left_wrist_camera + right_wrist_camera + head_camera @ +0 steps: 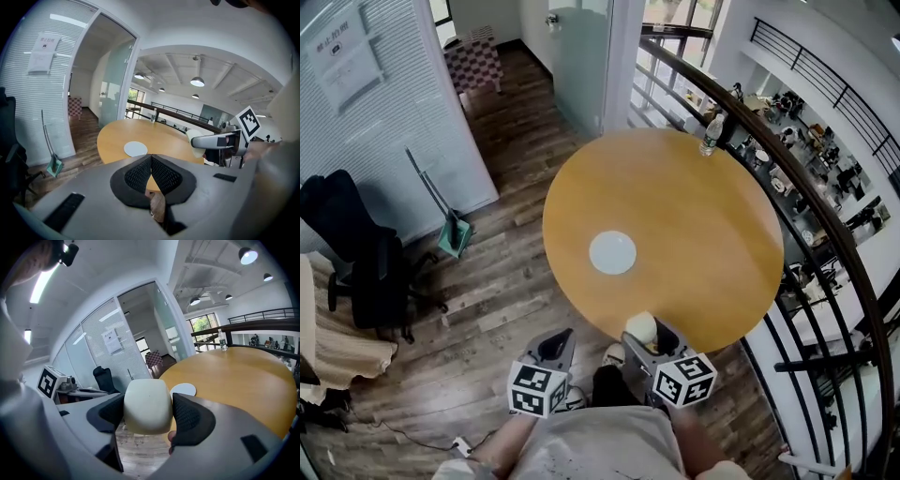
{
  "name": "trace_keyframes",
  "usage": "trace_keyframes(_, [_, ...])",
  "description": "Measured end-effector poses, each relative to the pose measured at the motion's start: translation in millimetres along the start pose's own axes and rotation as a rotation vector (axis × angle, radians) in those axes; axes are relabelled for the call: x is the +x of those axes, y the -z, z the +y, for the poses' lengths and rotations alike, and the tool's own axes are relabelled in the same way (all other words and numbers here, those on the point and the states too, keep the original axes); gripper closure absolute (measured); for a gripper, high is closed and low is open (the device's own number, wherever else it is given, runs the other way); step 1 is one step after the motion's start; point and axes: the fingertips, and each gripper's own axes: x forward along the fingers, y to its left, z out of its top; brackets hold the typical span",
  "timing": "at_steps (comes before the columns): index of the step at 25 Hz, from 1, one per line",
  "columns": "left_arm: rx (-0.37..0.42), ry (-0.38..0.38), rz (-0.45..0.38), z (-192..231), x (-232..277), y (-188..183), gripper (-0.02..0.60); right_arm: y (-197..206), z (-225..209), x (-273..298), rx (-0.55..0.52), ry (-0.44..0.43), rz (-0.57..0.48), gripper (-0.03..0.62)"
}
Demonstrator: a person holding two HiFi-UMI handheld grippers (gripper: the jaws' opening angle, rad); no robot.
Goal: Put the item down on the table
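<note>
Right now gripping a cream block [146,405] in the right gripper [148,414], jaws pressed on its two flanks at about mid-height. Held in the air at the near edge of the table [694,216], either just short of the wood or barely over it; cannot tell which from the head view. Not yet set down.

Left gripper [151,169]: closed on nothing, pads together, held low beside the right one and off the table.

Probably light and somewhat soft, judging by the rounded corners and matt skin, like foam or a bun. No visible denting under the pads, though, so possibly firmer. Not slippery by the look, and well bitten by the ribbed pads. Unlikely to break from a short drop. Best kept held by the flat sides as now, with the broad underside free to land first.

Next, likely: reach forward over bare wood, clear of the plate [612,252] and well away from the bottle [710,136] at the far rim. Lower to contact, then part the jaws. Might tip or roll if let go too high.
</note>
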Motion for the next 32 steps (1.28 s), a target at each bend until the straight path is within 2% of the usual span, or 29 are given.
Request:
trace_keyframes(4, [0.025,-0.025,0.002,10.3,30.0,-18.6,0.558,-17.7,-26.4,25.7,0.002,-0.022,0.01,0.278])
trace_keyframes(13, [0.041,-0.051,-0.001,4.4,81.0,-65.0,0.558,-62.0,-73.7,47.9,-0.002,-0.066,0.02,0.277])
trace_keyframes(18, [0.031,-0.056,0.005,-0.6,101.7,-74.0,0.558,-69.2,-89.3,54.9,-0.009,-0.09,0.038,0.278])
trace_keyframes(28, [0.044,-0.015,0.047,15.1,123.6,-85.1,0.558,-71.7,-107.7,72.1,0.036,-0.033,0.051,0.277])
trace_keyframes(32, [0.073,0.013,0.052,22.6,133.1,-88.4,0.558,-73.0,-107.1,75.5,0.05,-0.004,0.036,0.277])
